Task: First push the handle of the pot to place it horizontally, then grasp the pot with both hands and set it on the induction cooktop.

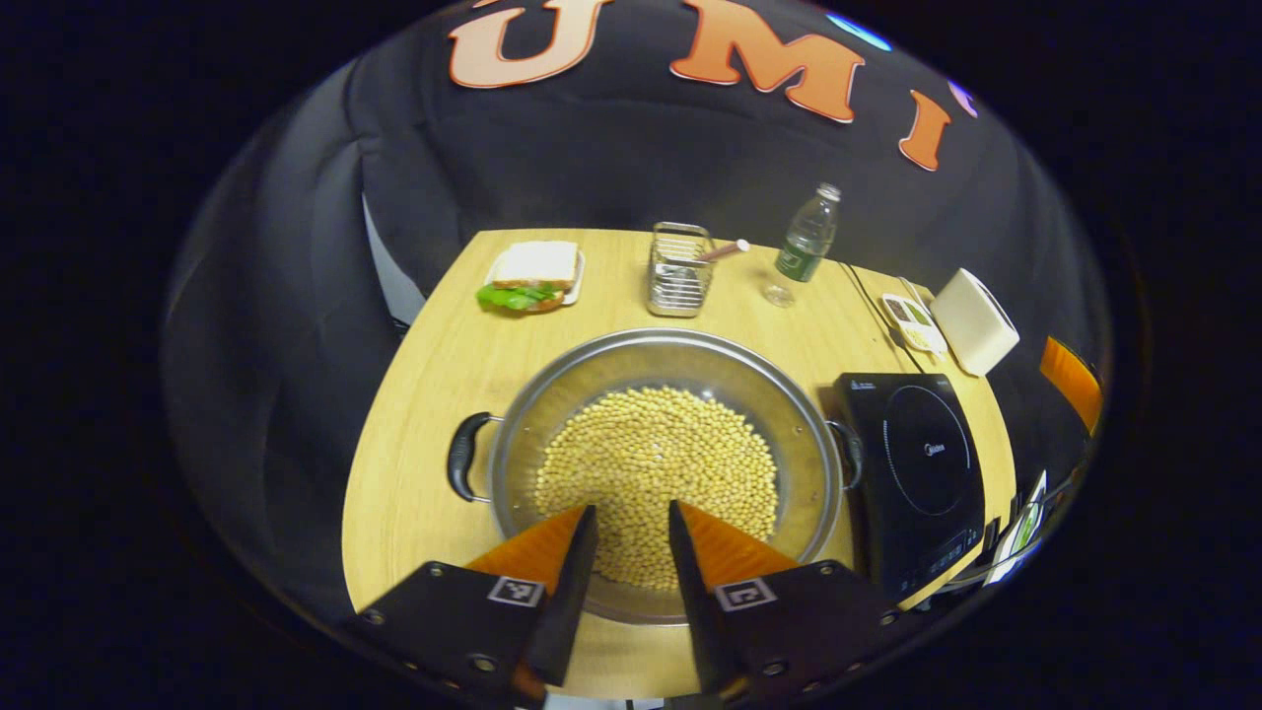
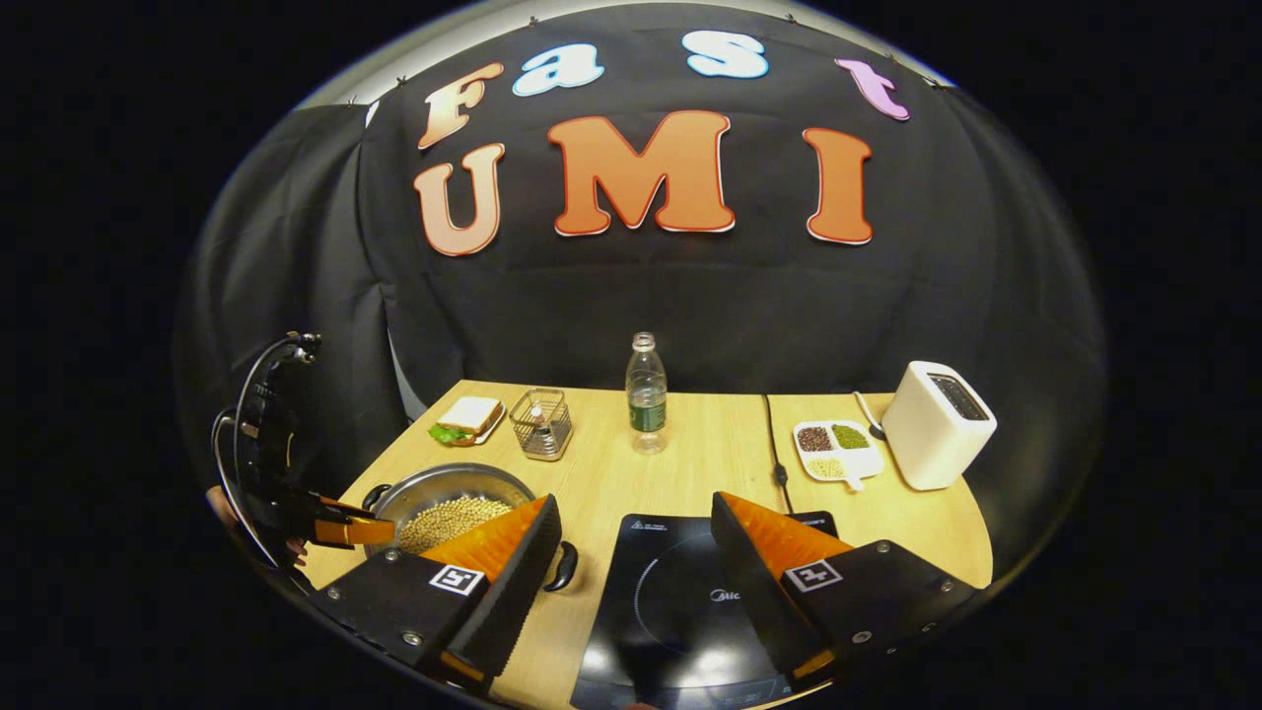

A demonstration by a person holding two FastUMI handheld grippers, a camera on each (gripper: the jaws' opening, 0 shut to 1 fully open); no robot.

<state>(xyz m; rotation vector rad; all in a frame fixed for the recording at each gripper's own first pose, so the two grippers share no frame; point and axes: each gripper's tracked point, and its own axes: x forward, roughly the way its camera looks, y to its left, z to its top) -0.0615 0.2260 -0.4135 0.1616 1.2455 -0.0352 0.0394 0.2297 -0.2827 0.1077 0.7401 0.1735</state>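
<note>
Two hand-held grippers hovering over the desk (image 2: 690, 444), neither touching anything: left hand-held gripper (image 1: 631, 518) poised above the near rim of the pot (image 1: 666, 394), fingers a little apart; right hand-held gripper (image 2: 631, 523) hanging above the induction cooktop (image 2: 680, 602), fingers wide apart. Pot of yellow beans sitting on the desk just left of the cooktop, one black handle (image 1: 463, 456) pointing left and the other toward the cooktop.
</note>
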